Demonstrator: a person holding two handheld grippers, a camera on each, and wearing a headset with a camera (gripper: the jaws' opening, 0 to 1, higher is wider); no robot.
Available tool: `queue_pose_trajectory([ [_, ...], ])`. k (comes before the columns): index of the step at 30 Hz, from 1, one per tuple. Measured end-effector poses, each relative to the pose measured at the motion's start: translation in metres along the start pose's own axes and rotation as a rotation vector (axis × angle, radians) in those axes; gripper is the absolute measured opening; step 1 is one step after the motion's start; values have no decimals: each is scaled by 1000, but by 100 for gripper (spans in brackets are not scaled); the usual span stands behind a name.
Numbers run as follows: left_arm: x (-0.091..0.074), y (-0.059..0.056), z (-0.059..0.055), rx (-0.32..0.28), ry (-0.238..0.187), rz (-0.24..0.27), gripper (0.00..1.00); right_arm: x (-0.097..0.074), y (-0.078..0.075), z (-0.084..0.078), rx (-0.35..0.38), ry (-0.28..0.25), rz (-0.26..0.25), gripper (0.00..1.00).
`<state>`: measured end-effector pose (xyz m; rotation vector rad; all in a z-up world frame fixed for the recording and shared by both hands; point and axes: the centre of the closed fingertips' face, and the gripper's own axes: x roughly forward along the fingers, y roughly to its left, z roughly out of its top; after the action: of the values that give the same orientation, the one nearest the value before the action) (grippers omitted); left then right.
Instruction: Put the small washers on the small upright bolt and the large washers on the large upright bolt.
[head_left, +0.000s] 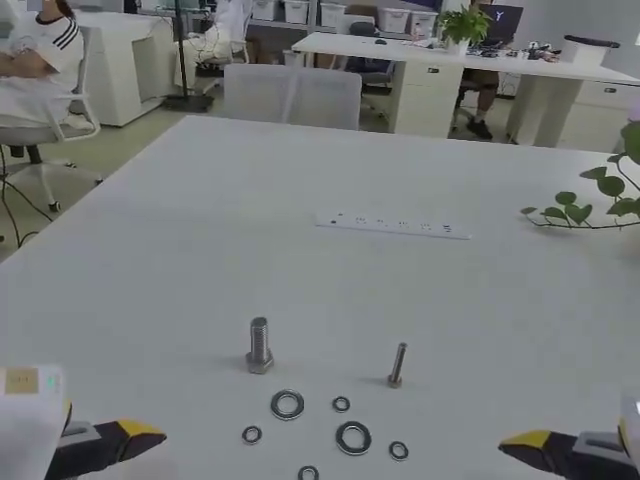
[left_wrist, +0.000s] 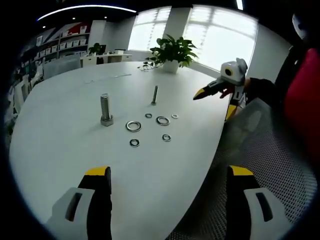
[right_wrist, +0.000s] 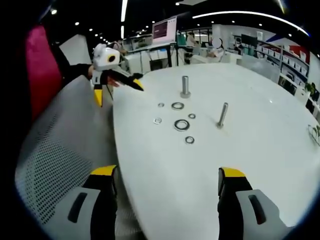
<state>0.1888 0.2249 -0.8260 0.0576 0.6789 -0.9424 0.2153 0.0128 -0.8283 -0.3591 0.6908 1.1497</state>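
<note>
Lower left: left gripper (left_wrist: 168, 172) spread wide, nothing held. Left of centre, the large bolt (head_left: 259, 346) stands upright and bare. The washers (head_left: 353, 438) lie loose on the table below it and the small bolt (head_left: 397, 365), also bare. Right gripper (right_wrist: 167, 172) likewise released. First pick judged pending; a fine edge pinch is called for. The lowest washer (head_left: 308, 473) is cut off, probably small.

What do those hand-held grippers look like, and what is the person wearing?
The two match. The left gripper and the right gripper each have two black jaws with yellow tips, set on pale grey plates that each have a slot cut in them. The arm behind the right one wears a dark sleeve, next to a red garment.
</note>
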Motion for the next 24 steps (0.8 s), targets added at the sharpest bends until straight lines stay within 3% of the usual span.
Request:
queue_pose_trajectory([
  [24, -3, 0, 2, 3, -10, 14, 96, 13, -6, 28, -89, 14, 38, 82],
])
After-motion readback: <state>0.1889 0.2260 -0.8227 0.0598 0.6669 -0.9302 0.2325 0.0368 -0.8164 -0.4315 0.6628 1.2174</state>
